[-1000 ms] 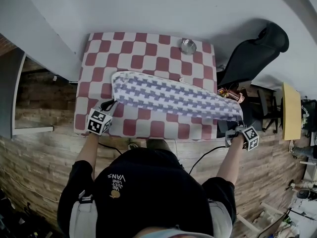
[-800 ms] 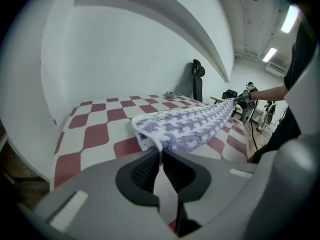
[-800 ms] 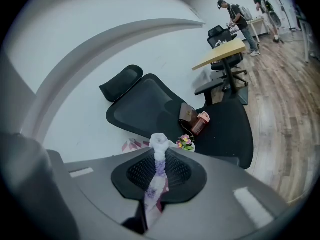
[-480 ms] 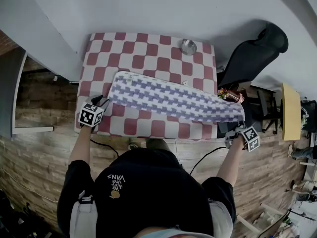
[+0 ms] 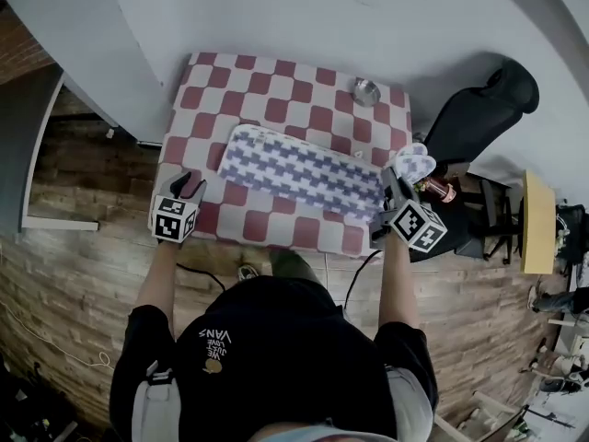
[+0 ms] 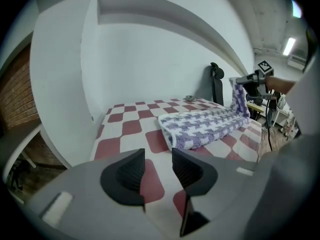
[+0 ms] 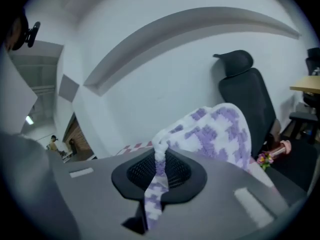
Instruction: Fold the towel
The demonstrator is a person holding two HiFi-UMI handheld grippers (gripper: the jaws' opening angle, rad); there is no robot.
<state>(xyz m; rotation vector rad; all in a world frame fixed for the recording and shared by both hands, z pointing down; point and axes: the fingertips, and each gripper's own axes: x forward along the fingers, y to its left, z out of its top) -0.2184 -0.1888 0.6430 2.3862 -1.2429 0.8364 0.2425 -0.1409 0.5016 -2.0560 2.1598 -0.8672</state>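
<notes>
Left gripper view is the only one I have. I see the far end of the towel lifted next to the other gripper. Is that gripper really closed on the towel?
Observer: Yes. The right gripper view shows the right gripper shut on the towel, with a thin strip of it pinched between the pads.
Operator: Good. And where does my left gripper stand over the table?
Observer: In the head view the left gripper is at the near left corner of the table, apart from the towel's left end. Its jaws are opening, with nothing between them.
</notes>
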